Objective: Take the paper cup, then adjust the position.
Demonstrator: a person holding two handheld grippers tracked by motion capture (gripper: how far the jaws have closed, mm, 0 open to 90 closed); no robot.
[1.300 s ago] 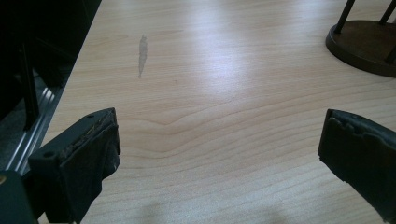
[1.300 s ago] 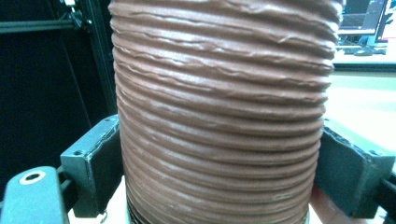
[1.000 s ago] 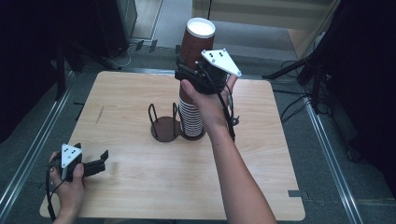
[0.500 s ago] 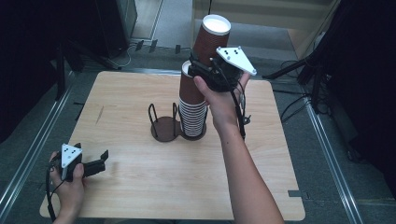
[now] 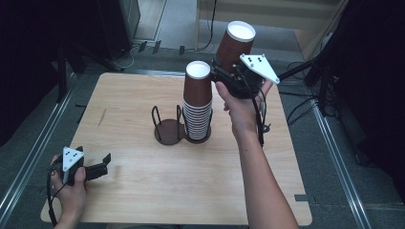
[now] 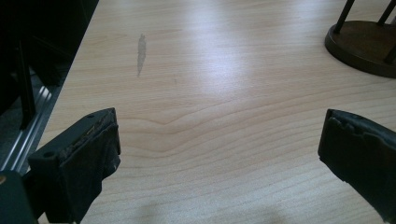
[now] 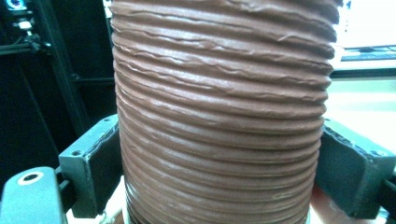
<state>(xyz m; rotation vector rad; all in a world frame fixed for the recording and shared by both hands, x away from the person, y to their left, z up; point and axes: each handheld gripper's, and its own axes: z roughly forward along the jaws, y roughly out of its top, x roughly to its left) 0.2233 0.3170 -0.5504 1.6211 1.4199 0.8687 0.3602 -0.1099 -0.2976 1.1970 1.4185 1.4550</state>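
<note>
High view: you are holding the right gripper (image 5: 224,76) up above the far right part of the surface (image 5: 143,191), jaws closed on the lower body of a ribbed brown cup (image 5: 234,45). A second ago that cup was sitting on top of the cup stack (image 5: 197,107); half a second ago it was just rising off it; now it is tilting clear, up and to the right of the stack, with open air between them. Judging from that, one cup is separated and the next stage is likely placing it somewhere. The stack is standing upright in the right bay of the dark cup holder (image 5: 168,131), whose left bay is vacant. Your left gripper (image 5: 93,169) is resting near the front left corner, unchanged in place.

Left gripper view: the jaws are standing wide apart over bare wood, gripping nothing. The holder's base is showing at top right.

Right gripper view: the ribbed wall is sitting squarely between the two jaws, both pressing its sides.
</note>
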